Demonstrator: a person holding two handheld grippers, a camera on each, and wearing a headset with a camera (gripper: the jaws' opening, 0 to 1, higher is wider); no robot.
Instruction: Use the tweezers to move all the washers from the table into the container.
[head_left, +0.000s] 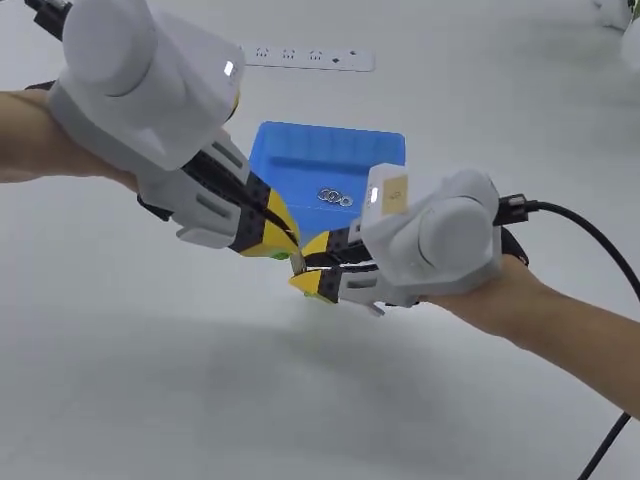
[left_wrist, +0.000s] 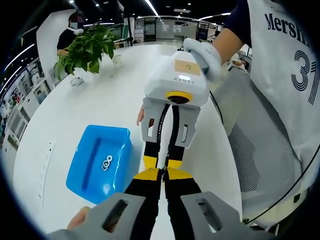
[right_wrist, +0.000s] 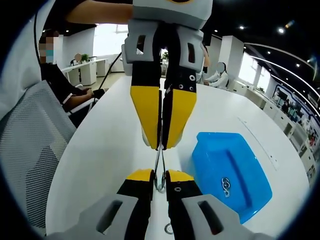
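**Both grippers on the tweezers**

I have the left gripper (right_wrist: 161, 142) and the right gripper (right_wrist: 160, 176) meeting tip to tip, both clenched on the tweezers (right_wrist: 159, 161), by the container's (head_left: 300, 150) near edge. Washers (head_left: 335, 197) lie inside it; one washer (right_wrist: 169, 229) sits on the table (head_left: 150, 380).

Slim metal tweezers (right_wrist: 159, 160), gripped at both ends, sit near the blue container (head_left: 300, 150); clustered washers (head_left: 335, 197) lie inside.
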